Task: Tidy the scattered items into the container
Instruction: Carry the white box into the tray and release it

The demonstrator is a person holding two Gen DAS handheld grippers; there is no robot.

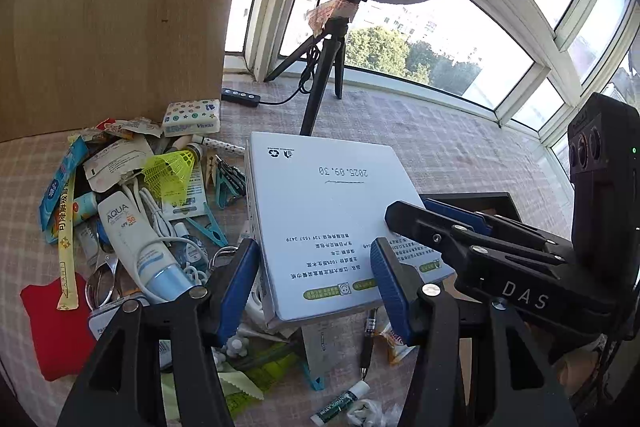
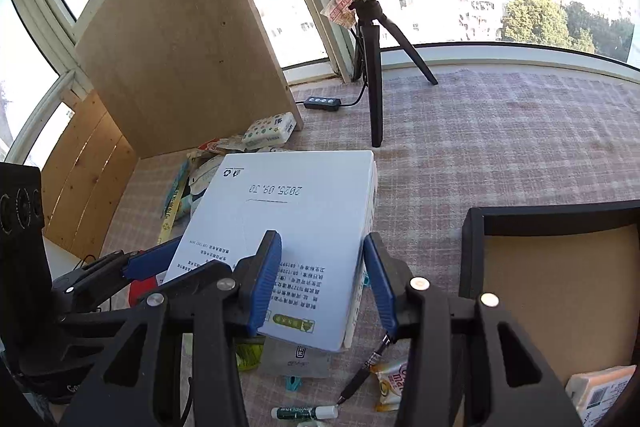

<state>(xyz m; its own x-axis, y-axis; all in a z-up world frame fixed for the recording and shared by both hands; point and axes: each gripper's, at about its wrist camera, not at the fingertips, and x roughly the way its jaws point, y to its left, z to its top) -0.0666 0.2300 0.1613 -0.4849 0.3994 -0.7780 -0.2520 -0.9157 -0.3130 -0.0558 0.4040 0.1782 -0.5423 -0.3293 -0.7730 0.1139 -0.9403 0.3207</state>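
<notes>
A flat white box (image 1: 320, 211) printed with a date and green labels is held above the clutter; it also shows in the right wrist view (image 2: 288, 227). My left gripper (image 1: 316, 275) has its blue pads at the box's left edge and top face. My right gripper (image 2: 320, 283) holds the box's right part between its pads, and its body shows in the left wrist view (image 1: 500, 259). The black-rimmed container (image 2: 560, 267) with a brown floor lies to the right, with a small packet (image 2: 600, 387) in it. Scattered items include a sunscreen tube (image 1: 136, 247) and a yellow shuttlecock (image 1: 168, 171).
A ring light tripod (image 1: 324, 75) stands behind the box. A wooden panel (image 1: 112, 19) rises at the left. A red cloth (image 1: 56, 327), clothespins, a cable, a pen (image 2: 364, 371), a lip balm (image 2: 304, 413) and a snack packet (image 2: 390, 383) lie on the checked tablecloth.
</notes>
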